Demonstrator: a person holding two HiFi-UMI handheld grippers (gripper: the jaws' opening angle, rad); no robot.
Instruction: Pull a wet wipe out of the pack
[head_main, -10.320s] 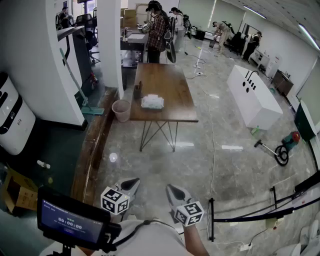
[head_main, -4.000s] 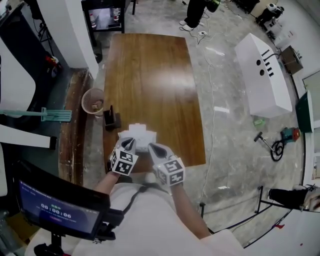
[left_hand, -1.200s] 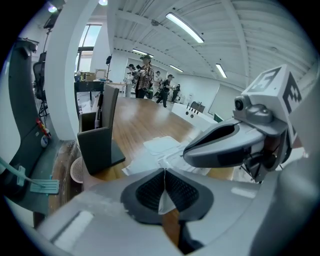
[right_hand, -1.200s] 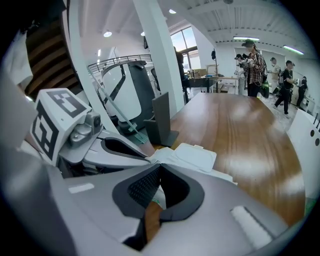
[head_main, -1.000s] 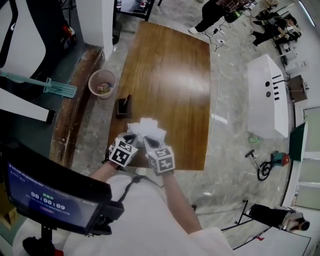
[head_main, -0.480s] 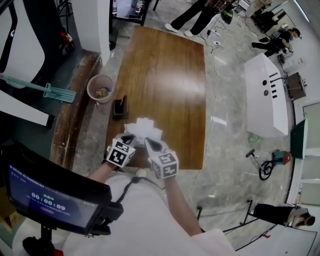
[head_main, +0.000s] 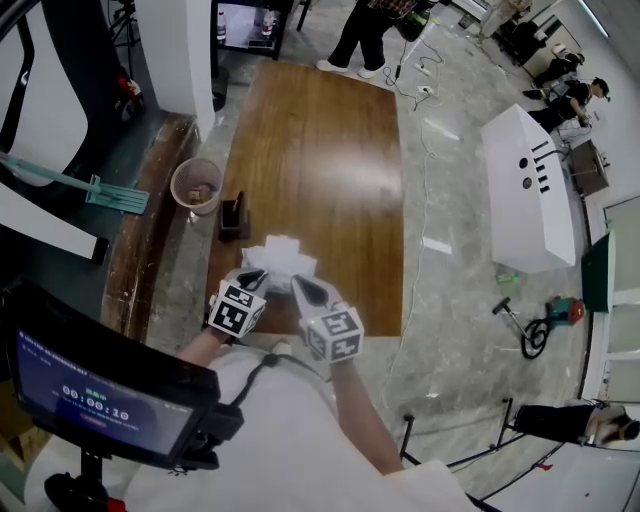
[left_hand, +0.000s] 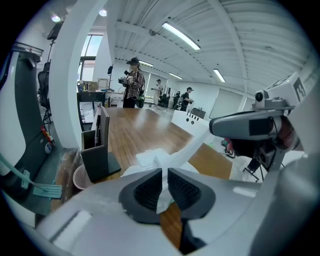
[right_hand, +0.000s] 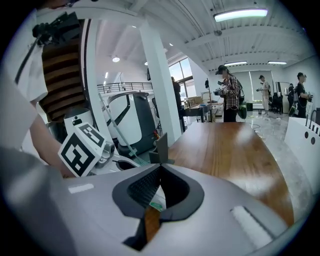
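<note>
- The left gripper (left_hand: 164, 174) jaws, clenched a second ago, are opening, with the wet wipe (left_hand: 192, 148) still between them
- The right gripper (right_hand: 159, 169) jaws are clenched on its far end, upper right
- The pack (head_main: 280, 257) sits lower centre on the counter (head_main: 330, 150); the wipe should now pull free

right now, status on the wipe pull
Right tool shut on wet wipe, stretched up from pack. Left tool jaws opening, white sheet in gap. Pack on table; dark holder beside it, apart, not blocking.
</note>
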